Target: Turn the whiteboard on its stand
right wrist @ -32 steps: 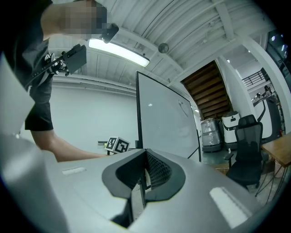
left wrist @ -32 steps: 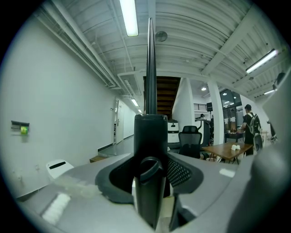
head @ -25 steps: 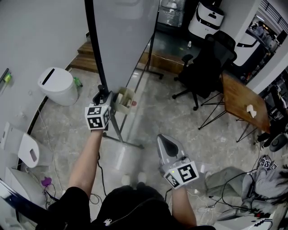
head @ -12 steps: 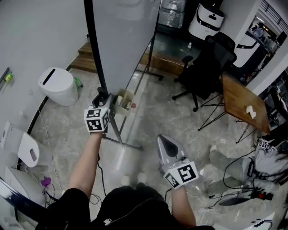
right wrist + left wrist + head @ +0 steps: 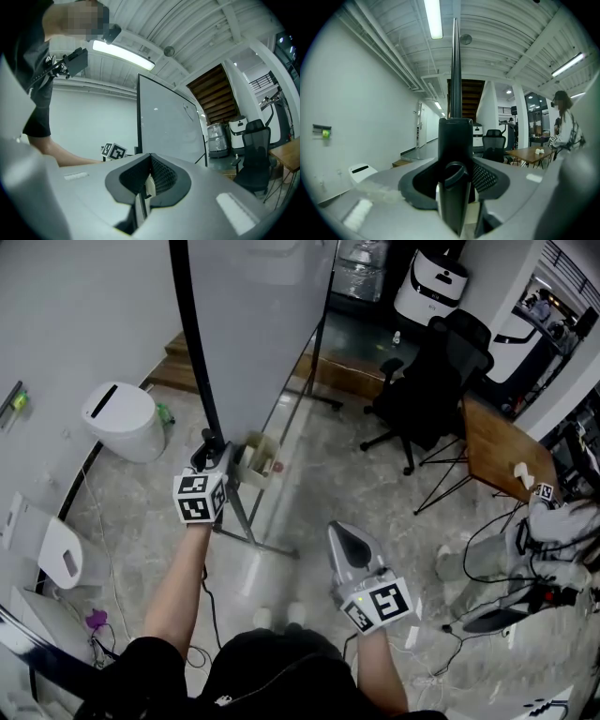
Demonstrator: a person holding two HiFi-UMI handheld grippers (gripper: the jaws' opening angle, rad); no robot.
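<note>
My left gripper has dragged the whiteboard slightly leftward. Its black edge is clamped between the fingers, so the turn is underway. The right gripper hangs closed and empty.

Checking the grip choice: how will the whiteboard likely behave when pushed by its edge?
The whiteboard looks rigid, a flat panel in a black frame, so it should probably swing as one piece. Tall on a thin-legged stand, it may wobble or tip if shoved hard.
</note>
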